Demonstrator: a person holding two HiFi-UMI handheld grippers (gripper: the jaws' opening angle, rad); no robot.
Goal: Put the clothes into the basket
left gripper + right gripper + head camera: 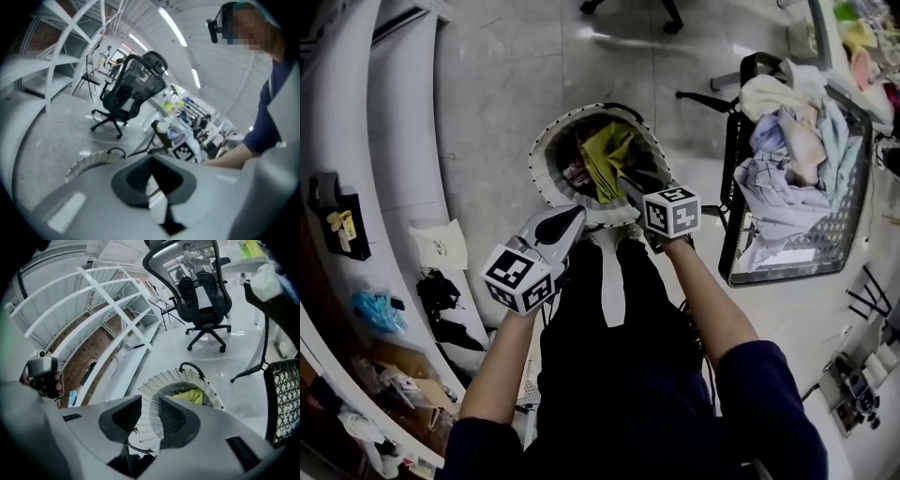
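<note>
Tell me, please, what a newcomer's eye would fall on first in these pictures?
The round white basket on the floor at centre, with a yellow-green garment inside, draws the eye first. To its right, a black crate is heaped with pale clothes. The left tongs and right tongs hover above the basket, nothing between them.

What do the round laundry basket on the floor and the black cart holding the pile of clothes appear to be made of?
The round laundry basket looks like soft matte fabric: its white-and-grey striped wall sags out of round. The black cart looks rigid, perforated plastic or metal mesh, given the regular holes in its wall; which is unclear.
</note>
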